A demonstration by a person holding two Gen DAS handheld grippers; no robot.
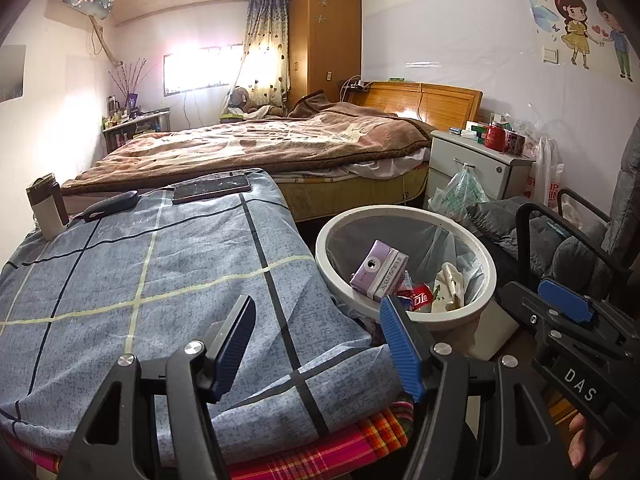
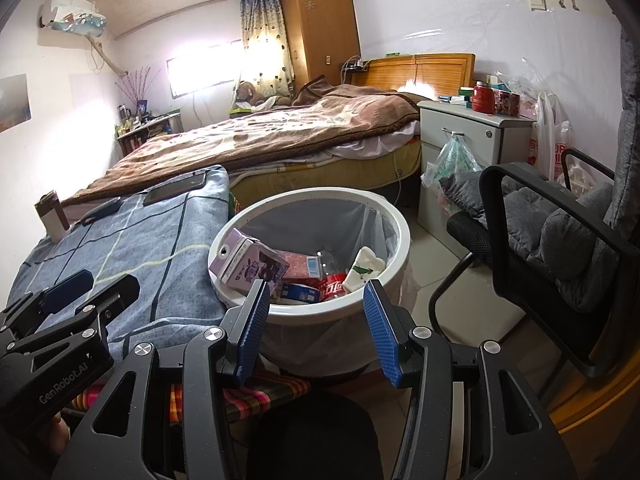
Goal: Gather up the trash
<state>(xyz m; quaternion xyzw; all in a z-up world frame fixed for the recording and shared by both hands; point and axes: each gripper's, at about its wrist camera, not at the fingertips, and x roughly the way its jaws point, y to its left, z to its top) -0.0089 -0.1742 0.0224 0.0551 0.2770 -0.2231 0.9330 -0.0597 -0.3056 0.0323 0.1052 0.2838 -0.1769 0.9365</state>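
Note:
A white round bin [image 1: 460,236] [image 2: 396,224] with a clear liner stands on the floor beside a table under a blue checked cloth [image 1: 160,280] [image 2: 140,248]. In it lie a purple carton [image 1: 378,270] [image 2: 248,264], a red cola wrapper [image 1: 420,298] [image 2: 332,284], a white crumpled pack [image 1: 450,280] [image 2: 364,266] and other scraps. My left gripper [image 1: 320,344] is open and empty above the cloth's near edge, left of the bin. My right gripper [image 2: 316,320] is open and empty just before the bin's near rim.
On the cloth's far end lie a dark phone [image 1: 212,190], a dark case [image 1: 112,204] and a brown-white box [image 1: 46,208]. A bed [image 1: 260,144] lies behind. A white nightstand [image 1: 476,160] with hanging bags and a black chair [image 2: 552,240] with grey cushions stand right.

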